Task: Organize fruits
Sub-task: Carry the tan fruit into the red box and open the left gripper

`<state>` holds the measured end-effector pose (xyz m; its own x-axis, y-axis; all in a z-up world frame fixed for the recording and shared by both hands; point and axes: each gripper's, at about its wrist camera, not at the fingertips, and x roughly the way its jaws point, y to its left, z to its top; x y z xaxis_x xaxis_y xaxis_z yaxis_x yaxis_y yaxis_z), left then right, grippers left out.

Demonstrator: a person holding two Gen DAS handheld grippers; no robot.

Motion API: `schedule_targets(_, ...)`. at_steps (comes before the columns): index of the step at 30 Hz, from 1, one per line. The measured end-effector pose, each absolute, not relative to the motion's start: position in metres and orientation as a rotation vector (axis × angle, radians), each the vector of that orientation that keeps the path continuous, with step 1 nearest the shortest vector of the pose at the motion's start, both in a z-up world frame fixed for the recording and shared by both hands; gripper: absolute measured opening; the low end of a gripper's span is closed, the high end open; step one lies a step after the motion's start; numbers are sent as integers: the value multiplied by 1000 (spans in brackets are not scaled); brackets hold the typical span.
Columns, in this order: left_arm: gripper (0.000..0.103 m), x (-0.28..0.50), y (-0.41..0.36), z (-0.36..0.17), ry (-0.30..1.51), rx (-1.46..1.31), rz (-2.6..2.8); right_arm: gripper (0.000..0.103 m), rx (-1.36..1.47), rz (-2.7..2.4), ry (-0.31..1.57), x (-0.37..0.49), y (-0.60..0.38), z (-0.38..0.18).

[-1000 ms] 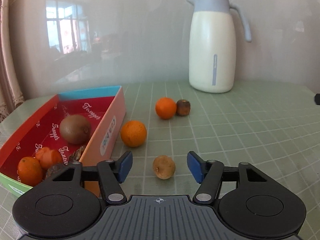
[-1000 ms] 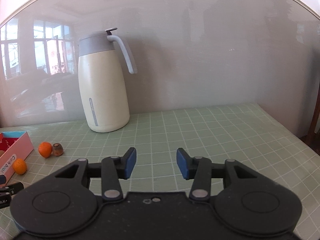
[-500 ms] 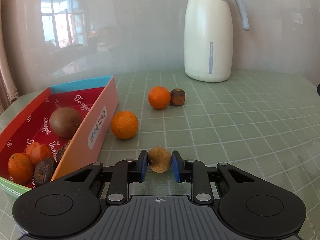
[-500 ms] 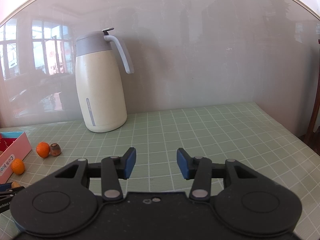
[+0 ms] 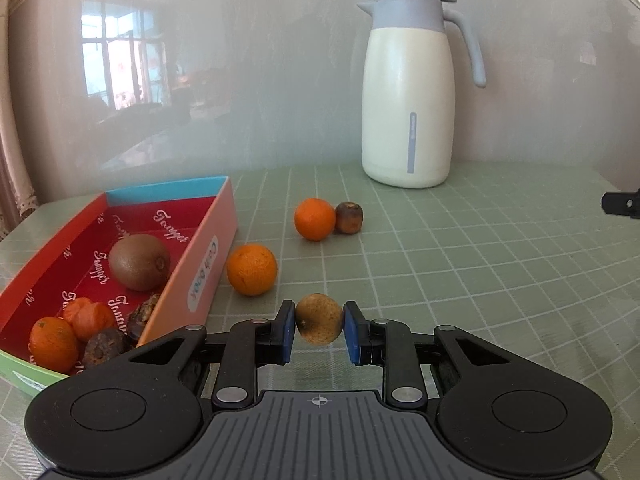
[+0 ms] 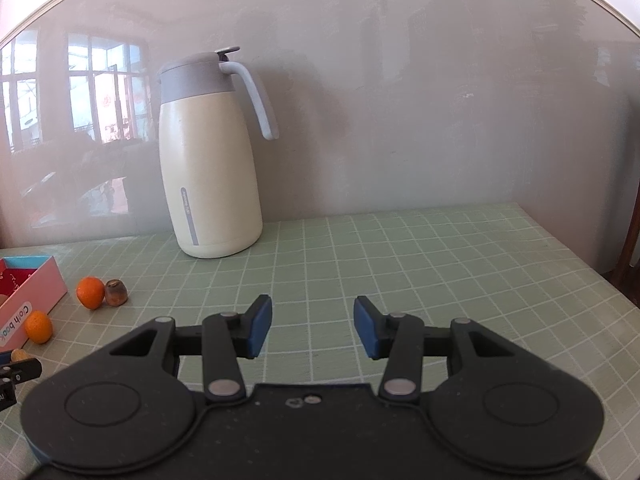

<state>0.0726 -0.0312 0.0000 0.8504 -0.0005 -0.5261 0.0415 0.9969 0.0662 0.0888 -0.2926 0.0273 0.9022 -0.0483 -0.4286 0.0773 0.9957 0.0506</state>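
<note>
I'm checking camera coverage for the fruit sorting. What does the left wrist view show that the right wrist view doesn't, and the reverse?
Left wrist only: the left gripper shut on a small yellow-brown round fruit, and the red box's inside holding a brown kiwi and small oranges.

Right wrist only: the right gripper, open with nothing between its pads, and the bare green checked table's right edge.

Both: the cream jug with a grey lid, two loose oranges, a dark brown fruit.
</note>
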Motion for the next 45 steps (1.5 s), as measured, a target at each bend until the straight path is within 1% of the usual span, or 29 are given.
schedule_targets(14, 26, 53, -3, 25, 479, 41, 3, 45, 45, -31, 453, 93, -269, 26)
schedule_targets(33, 26, 47, 49, 26, 462, 15, 110, 45, 15, 15, 467, 101, -236, 23)
schedule_targets(45, 26, 53, 79, 19, 487, -8, 188, 45, 12, 23, 465, 102, -231, 23)
